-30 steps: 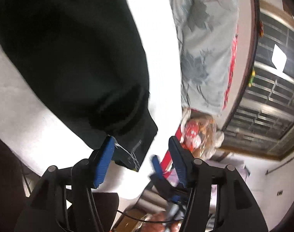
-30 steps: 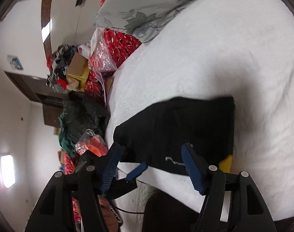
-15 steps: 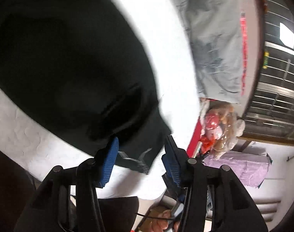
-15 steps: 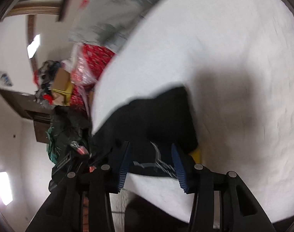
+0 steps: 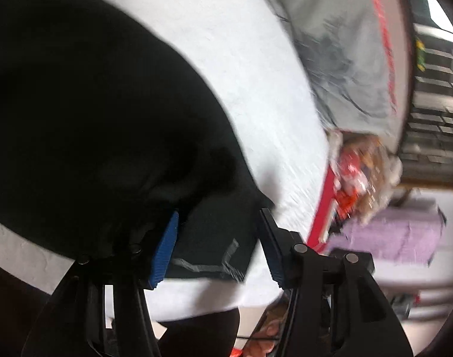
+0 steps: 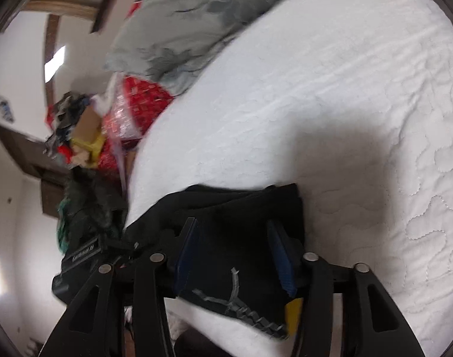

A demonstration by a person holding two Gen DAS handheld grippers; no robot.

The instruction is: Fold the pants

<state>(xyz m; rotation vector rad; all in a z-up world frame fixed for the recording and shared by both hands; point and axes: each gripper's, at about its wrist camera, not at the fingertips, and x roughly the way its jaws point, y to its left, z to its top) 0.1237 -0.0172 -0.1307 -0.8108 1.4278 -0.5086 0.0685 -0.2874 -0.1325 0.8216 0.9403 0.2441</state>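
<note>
- Left wrist view: the black pants (image 5: 101,125) lie in a folded bundle on a white quilted mattress (image 5: 256,83), close to its near edge. One corner of the bundle, marked with a grey printed logo (image 5: 223,263), points toward the camera.
- The left gripper (image 5: 217,247) straddles that corner. Its blue pads (image 5: 164,253) stand apart on either side of the cloth and do not press it; the jaws are about half spread. Judged from this, it is lined up to pinch the corner, so the hem can be lifted for another fold.
- A grey floral pillow (image 5: 345,47) lies at the far end of the mattress, well apart from the pants. This view is blurred.
- Right wrist view: the same bundle of pants (image 6: 241,217) sits at the mattress's (image 6: 345,104) near edge, its logo (image 6: 235,300) toward the camera.
- The right gripper (image 6: 235,255) is over the bundle with its jaws opening. Cloth shows between the pads (image 6: 281,258), but they are not clamped on it.
- A small yellow tag (image 6: 293,312) shows beside the right-hand pad, at the bundle's edge.
- The pillow (image 6: 196,20) lies beyond, at the far end.
</note>
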